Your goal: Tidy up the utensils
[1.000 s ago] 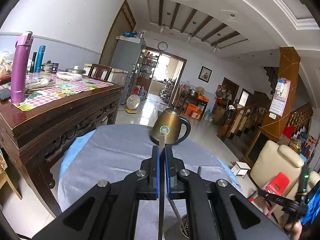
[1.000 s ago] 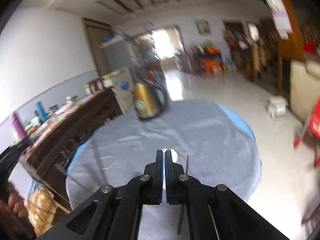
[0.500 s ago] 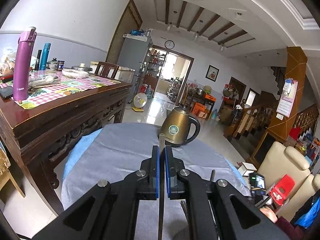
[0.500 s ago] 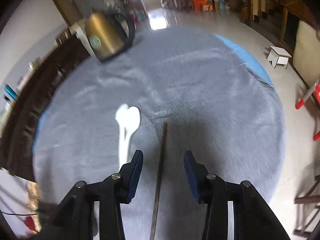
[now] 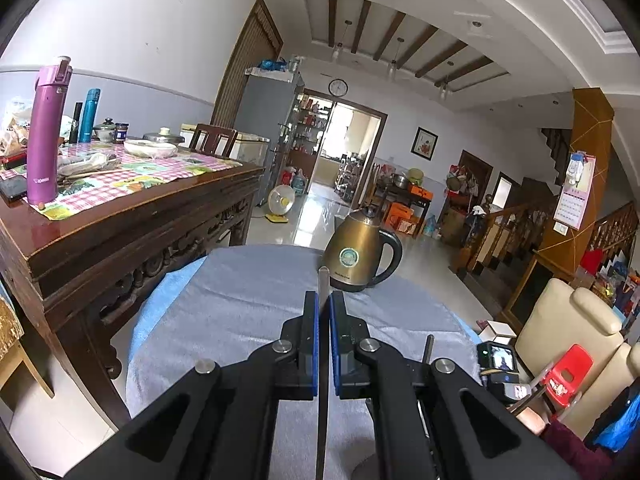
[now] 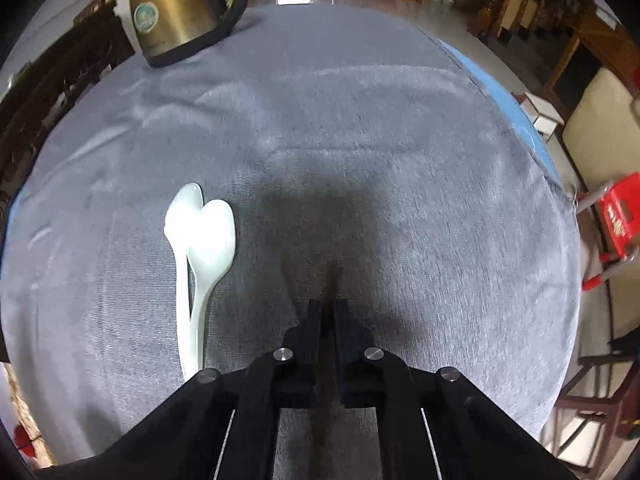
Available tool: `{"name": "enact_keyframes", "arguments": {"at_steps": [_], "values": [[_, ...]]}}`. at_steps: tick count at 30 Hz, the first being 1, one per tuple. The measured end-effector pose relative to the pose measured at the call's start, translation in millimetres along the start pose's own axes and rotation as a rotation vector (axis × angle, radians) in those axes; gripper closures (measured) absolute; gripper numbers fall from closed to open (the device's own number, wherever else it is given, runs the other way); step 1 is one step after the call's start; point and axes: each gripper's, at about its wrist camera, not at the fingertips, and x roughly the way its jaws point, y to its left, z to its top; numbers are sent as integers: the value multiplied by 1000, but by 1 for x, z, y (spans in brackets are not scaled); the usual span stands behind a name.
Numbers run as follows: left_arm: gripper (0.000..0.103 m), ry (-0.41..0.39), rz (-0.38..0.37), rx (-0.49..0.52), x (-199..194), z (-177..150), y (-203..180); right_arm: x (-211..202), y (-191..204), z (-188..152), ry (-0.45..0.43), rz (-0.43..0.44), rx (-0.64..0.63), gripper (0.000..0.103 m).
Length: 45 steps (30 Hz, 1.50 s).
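Your left gripper (image 5: 324,340) clamps one chopstick (image 5: 323,284); your right gripper (image 6: 328,316), just closing, sits shut on the second chopstick (image 5: 429,348). A shallow pinch against the tablecloth (image 6: 360,120) may let it slip.

I'm pointing my right gripper (image 6: 327,312) down at the grey cloth (image 6: 360,120), jaws just closing; two white spoons (image 6: 204,248) lying left, kettle (image 6: 176,8) upper left.

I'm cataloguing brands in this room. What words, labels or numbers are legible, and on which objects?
Nothing reads with certainty.
Purple flask: white brand print near the base, too small to read.
Brass kettle: round green badge and line of print beneath, blurred in both views.
Wall calendar: print too small.
Wall clock: numerals too small.
Red stool: white markings blurred.
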Motion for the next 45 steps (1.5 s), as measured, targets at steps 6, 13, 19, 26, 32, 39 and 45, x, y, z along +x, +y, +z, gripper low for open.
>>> {"name": "enact_keyframes", "arguments": {"at_steps": [6, 13, 19, 26, 32, 39, 45], "values": [[98, -29, -19, 6, -18, 4, -6, -51, -31, -25, -138, 83, 77, 97], [98, -55, -49, 13, -36, 6, -20, -136, -55, -58, -358, 154, 158, 97], [98, -73, -51, 15, -49, 8, -27, -213, -53, -92, -568, 205, 160, 97], [98, -100, -37, 21, -56, 14, -28, -283, -32, -113, -771, 193, 132, 97], [98, -107, -49, 25, -50, 18, -31, -320, -3, -102, -863, 158, 53, 97], [98, -144, -78, 17, -44, 29, -40, -358, 42, -90, -957, 155, -48, 97], [98, -177, -107, 16, -36, 33, -53, -376, 82, -86, -1010, 227, -114, 97]]}}
